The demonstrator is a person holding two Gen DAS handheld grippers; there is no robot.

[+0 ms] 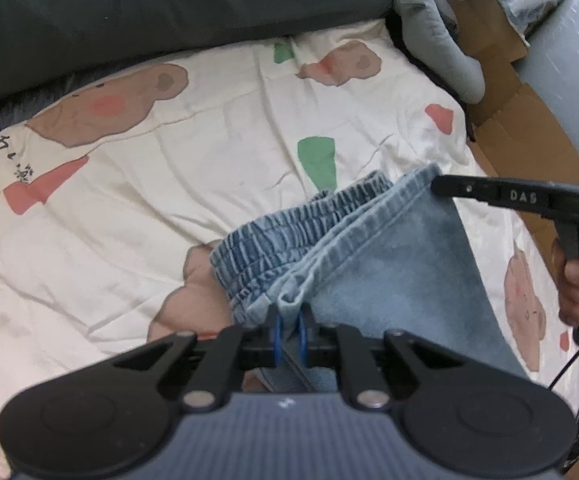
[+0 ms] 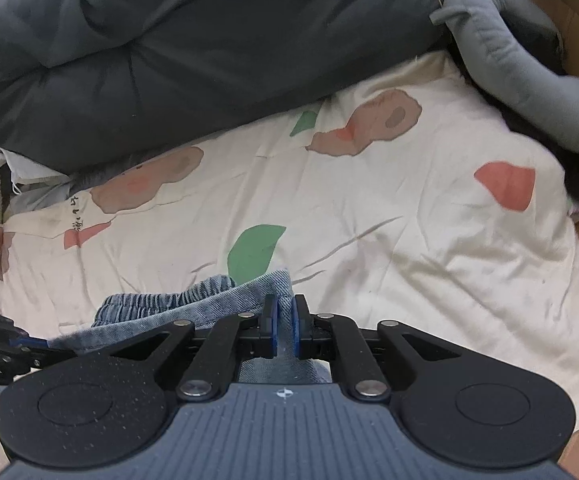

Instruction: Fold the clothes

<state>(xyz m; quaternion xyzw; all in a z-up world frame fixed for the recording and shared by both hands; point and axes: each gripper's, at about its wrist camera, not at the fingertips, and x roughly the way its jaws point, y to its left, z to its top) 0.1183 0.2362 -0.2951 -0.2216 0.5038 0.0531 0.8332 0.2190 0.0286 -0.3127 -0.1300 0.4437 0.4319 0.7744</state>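
Left wrist view shows the cream quilt with bear and carrot prints (image 1: 177, 184) covering the bed, and on it the light blue denim jeans with an elastic waistband (image 1: 369, 256). I hold their hem with both: my left tongs (image 1: 289, 330) and right tongs (image 2: 284, 326) are each nipped narrow on denim. I should keep both corners level, taut, then lay the fold evenly.

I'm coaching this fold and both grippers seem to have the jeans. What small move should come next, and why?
Probably carry both hems forward to the elastic waistband. The left gripper and right gripper each pinch a leg hem of the jeans, lifted over the printed bedsheet, with the hems just short of the waistband.
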